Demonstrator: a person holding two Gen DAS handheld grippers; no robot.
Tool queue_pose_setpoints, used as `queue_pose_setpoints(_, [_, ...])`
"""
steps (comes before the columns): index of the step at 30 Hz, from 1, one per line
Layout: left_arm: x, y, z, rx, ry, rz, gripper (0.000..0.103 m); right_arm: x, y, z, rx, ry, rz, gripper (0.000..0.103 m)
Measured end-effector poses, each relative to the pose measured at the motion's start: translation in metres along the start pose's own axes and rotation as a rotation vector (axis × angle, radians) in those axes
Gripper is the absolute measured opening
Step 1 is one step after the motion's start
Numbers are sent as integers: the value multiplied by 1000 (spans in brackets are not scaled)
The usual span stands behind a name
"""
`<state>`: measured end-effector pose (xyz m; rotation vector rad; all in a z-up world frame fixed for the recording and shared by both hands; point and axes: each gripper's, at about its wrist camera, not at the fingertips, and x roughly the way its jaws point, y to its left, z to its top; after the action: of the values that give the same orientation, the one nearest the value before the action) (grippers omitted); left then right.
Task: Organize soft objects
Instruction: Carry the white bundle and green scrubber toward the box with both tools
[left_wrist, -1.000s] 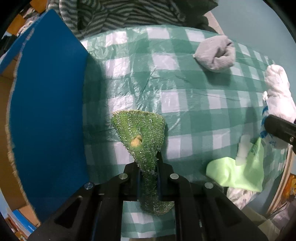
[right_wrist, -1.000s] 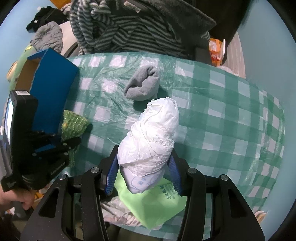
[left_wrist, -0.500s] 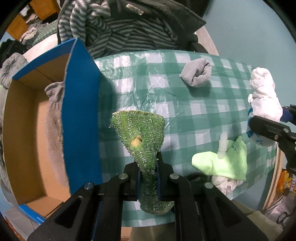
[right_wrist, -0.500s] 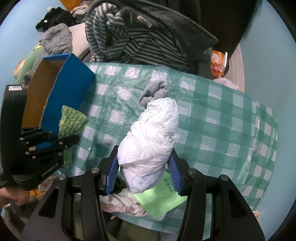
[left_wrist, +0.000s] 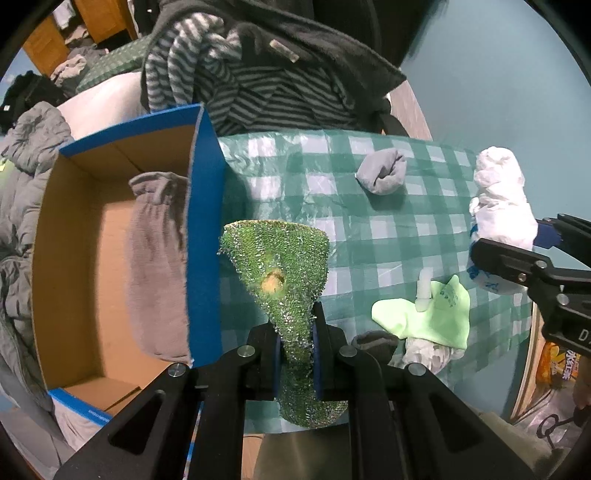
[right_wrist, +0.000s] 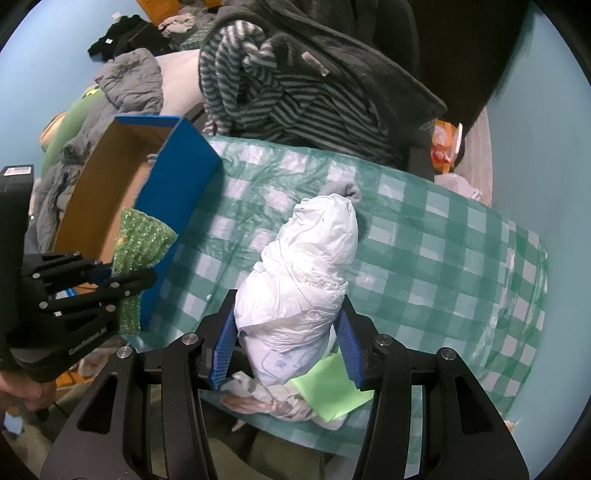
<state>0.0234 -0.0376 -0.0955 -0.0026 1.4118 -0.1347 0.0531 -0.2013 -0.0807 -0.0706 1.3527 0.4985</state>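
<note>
Left tool (left_wrist: 295, 345) clenched on green scourer (left_wrist: 284, 273), held above the counter (left_wrist: 388, 229) beside blue box (left_wrist: 203, 236); right tool (right_wrist: 288, 341) grips white plastic bundle (right_wrist: 303, 266).

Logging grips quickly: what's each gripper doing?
Left gripper: closed on the green scrubber.
Right gripper: closed on the white bundle.

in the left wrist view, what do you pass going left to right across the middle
grey cloth inside the cardboard box → blue box wall → green scrubber held in the left gripper → rolled grey sock → light green cloth → white bag bundle in the right gripper
</note>
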Motion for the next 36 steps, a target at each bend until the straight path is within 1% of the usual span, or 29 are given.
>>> queue_pose_setpoints(11, [-35, 20, -7, -31, -55, 29, 13, -12, 38, 13, -71, -20, 33, 50])
queue_pose_setpoints(18, [-45, 38, -12, -70, -70, 36, 13, -12, 68, 23, -118, -26, 61, 50])
queue_pose_setpoints(29, [-50, 78, -22, -141, -78, 53, 13, 4, 121, 45, -197, -15, 104, 50])
queue_pose_setpoints(36, [-50, 111, -29, -206, -81, 60, 13, 22, 153, 58, -235, 10, 144, 50])
